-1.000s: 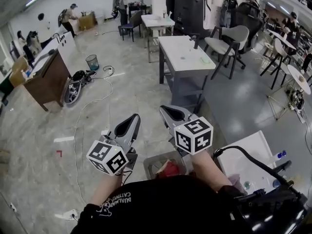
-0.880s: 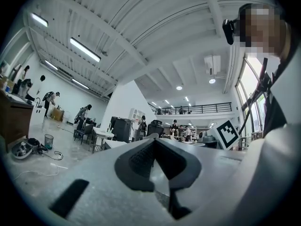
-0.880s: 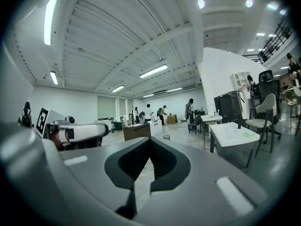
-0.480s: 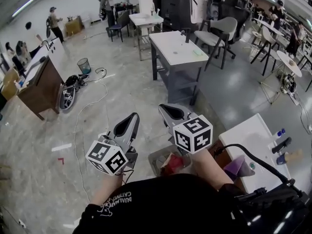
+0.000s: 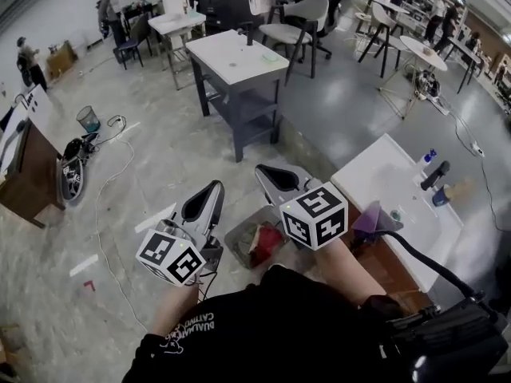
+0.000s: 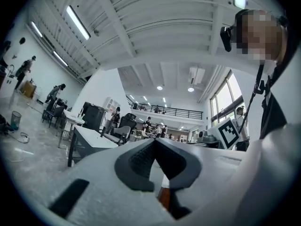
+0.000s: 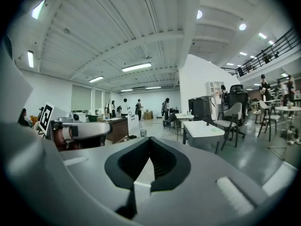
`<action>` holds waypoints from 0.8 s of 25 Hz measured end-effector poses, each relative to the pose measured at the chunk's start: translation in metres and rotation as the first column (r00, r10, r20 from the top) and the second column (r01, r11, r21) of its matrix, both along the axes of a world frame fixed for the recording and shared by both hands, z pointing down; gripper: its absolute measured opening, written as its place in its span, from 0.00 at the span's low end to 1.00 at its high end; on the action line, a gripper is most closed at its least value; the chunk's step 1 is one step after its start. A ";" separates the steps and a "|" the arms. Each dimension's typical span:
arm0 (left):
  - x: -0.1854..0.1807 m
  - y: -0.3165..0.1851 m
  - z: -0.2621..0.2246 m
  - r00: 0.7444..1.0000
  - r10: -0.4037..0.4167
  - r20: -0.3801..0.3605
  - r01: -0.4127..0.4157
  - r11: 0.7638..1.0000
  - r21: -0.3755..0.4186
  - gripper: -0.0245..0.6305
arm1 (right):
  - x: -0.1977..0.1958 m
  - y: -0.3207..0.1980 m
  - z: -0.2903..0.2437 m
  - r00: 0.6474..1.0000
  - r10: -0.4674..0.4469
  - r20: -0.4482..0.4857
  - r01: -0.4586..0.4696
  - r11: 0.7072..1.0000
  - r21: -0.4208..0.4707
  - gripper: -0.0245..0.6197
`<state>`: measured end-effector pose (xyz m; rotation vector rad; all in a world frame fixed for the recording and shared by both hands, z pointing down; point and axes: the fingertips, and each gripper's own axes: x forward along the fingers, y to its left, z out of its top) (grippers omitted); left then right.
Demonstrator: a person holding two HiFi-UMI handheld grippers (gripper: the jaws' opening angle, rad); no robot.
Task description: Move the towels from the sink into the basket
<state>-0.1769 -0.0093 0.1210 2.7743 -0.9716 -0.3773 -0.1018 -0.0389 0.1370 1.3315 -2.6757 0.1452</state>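
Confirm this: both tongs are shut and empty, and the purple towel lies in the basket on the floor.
Not right. The head view shows the purple towel at the near edge of the white sink unit, not in the basket. The left tongs and right tongs are shut and empty, as stated.

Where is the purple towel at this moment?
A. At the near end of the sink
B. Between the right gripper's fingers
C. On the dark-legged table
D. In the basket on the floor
A: the purple towel sits at the near end of the white sink, apart from the basket, which holds a red towel.
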 end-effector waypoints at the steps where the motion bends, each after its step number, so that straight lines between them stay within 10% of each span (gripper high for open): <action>1: 0.008 0.001 0.007 1.000 0.027 -0.005 -0.027 1.000 -0.009 0.04 | 0.008 0.005 0.008 1.000 0.027 -0.013 -0.027 1.000 -0.011 0.05; 11: 0.087 0.025 0.039 0.973 0.229 -0.029 -0.231 0.969 -0.092 0.04 | 0.097 0.051 0.057 0.969 0.242 -0.054 -0.247 0.961 -0.126 0.05; 20: 0.146 0.035 0.059 0.967 0.255 -0.008 -0.254 0.957 -0.142 0.04 | 0.172 0.077 0.081 0.950 0.313 -0.017 -0.310 0.933 -0.183 0.05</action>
